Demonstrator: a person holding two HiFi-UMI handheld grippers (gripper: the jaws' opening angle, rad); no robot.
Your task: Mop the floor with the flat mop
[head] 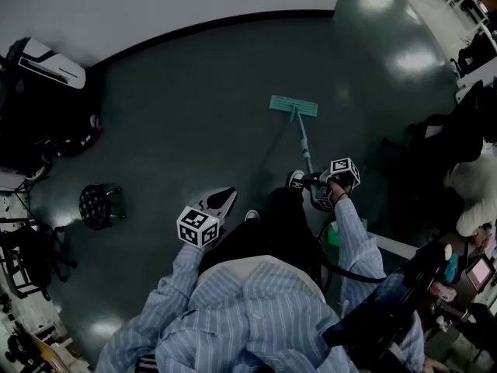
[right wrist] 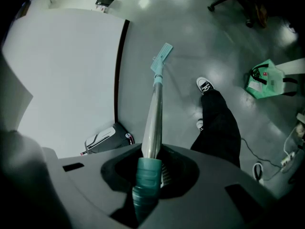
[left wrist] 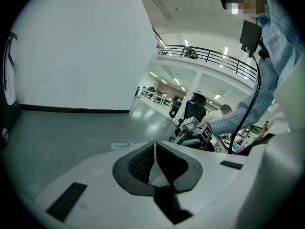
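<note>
Mop (right wrist: 155, 104): head flat on the floor (head: 186, 107) ahead, ready to wipe;
Right hand-held gripper (right wrist: 148, 168): clenched on its green top end, to steer;
Left hand-held gripper (left wrist: 155, 159): jaws together, empty, held aside

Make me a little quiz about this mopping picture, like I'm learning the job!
1. True or false: the left gripper is holding the teal flat mop with the silver metal handle.
2. Where does the mop's rectangular teal head rest? A) flat on the shiny dark grey floor; B) leaning on the white wall; C) on the black stool.
3. Fill in: the right gripper has its jaws shut on the mop's ____.

Key: 1 false, because its jaws are shut together on nothing; 2 A; 3 handle.
</note>
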